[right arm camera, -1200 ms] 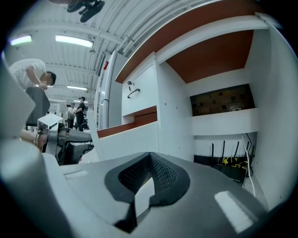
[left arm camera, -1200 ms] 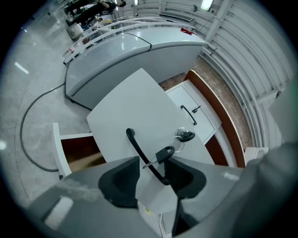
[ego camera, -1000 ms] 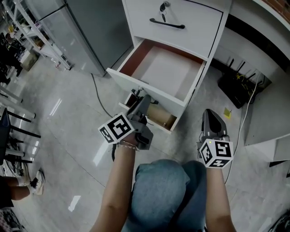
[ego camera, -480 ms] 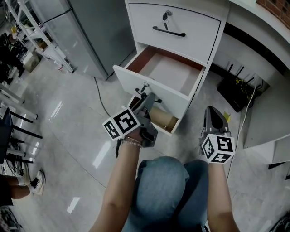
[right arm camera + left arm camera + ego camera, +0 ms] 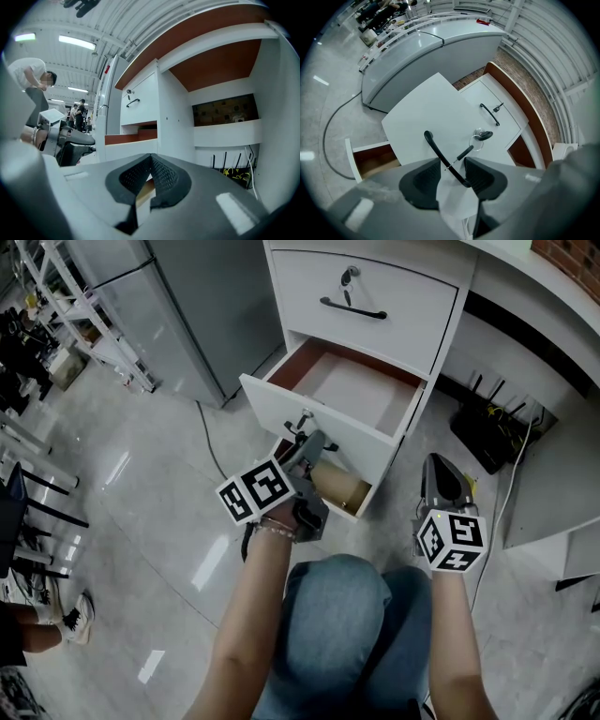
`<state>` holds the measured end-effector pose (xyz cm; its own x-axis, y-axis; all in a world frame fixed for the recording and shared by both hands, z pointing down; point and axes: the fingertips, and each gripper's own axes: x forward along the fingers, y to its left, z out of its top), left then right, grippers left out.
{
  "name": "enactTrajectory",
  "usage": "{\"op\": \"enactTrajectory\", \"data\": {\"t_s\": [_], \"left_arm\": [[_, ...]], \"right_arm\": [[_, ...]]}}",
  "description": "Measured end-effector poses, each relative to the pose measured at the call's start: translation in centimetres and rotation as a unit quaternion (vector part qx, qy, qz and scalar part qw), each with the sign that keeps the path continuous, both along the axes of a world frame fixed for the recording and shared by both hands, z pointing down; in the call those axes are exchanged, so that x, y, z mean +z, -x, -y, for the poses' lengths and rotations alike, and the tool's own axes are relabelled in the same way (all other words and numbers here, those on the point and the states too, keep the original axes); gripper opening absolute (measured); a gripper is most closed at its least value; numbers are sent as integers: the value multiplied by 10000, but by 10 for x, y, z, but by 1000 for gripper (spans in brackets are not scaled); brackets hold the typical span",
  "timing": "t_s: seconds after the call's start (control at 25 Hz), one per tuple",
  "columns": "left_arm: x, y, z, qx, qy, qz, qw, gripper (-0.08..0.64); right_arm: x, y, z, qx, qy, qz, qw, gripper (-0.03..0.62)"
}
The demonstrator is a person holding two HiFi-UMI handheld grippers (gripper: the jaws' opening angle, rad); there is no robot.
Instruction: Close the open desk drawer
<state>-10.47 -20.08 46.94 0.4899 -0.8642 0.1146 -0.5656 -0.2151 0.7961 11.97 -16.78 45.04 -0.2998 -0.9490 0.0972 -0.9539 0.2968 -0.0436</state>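
The white desk pedestal's middle drawer point(image 5: 364, 452) stands partly pulled out, its red-brown inside point(image 5: 352, 390) showing. My left gripper point(image 5: 307, 442) is at that drawer's front. In the left gripper view its jaws point(image 5: 452, 164) are open, with the black bar handle point(image 5: 440, 153) running between the pads and a key point(image 5: 484, 136) just beyond. My right gripper point(image 5: 441, 470) hangs to the right of the pedestal, off the drawers. Its pads point(image 5: 151, 159) meet at the tips with nothing between them. The top drawer point(image 5: 361, 310) is closed.
The bottom drawer point(image 5: 342, 491) also stands slightly out below the left gripper. A grey cabinet point(image 5: 202, 306) and a floor cable point(image 5: 208, 442) lie to the left. A black box with cables point(image 5: 492, 423) sits under the desk at right. My knee point(image 5: 337, 634) is close below.
The middle drawer has slid further into the pedestal, so less of its inside shows. My left gripper has gone forward with the drawer front. The right gripper has barely moved.
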Motion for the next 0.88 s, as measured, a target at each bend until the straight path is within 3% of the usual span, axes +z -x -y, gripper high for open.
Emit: {"op": "enactTrajectory", "data": {"t_s": [0.88], "left_arm": [[-1,-22,45,8,223,160,9996,156]], "right_arm": [[12,-15,-4,196,169,-56,9996,-2]]}}
